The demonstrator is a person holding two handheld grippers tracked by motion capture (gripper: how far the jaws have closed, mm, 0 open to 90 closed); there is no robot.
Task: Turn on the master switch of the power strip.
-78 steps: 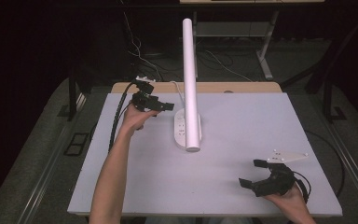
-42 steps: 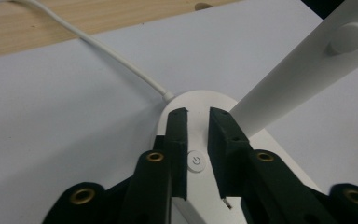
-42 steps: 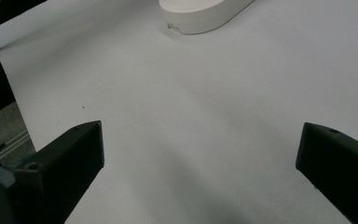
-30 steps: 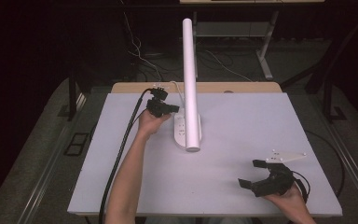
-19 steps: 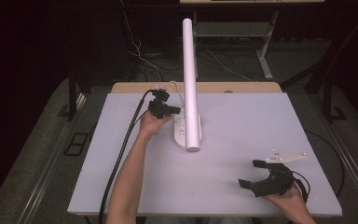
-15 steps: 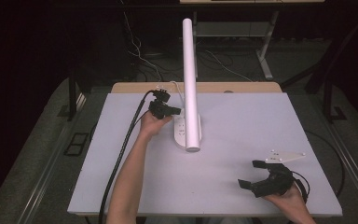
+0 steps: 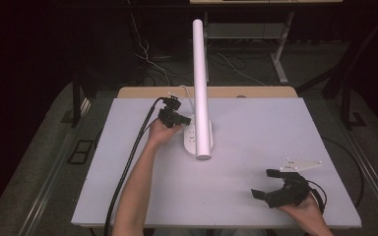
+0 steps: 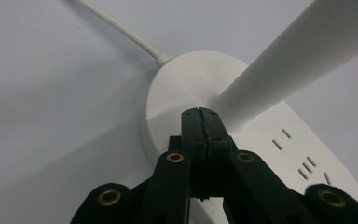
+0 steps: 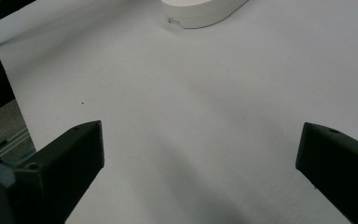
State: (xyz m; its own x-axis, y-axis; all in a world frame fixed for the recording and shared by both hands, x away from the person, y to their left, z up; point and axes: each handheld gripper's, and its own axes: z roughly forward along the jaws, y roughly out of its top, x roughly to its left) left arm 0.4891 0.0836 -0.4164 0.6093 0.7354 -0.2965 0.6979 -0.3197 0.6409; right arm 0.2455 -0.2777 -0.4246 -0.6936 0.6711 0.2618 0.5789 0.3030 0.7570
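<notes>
Two tongs in use: left tongs [image 8: 199,121], jaws pressed together with nothing between, have been moving in over 2.6 s and are now touching the lamp base [image 8: 177,88] mid-desk [image 7: 275,128], probably pressing it. Right tongs [image 7: 274,185] are idling wide open near-right.

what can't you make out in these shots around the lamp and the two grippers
1. Left gripper view: whether the shut left gripper actually touches the lamp base; its own jaws cover the contact spot.
2. High view: the sockets on the base are too small to read.
3. Right gripper view: the base is cut off by the top edge beyond the open right gripper.
</notes>
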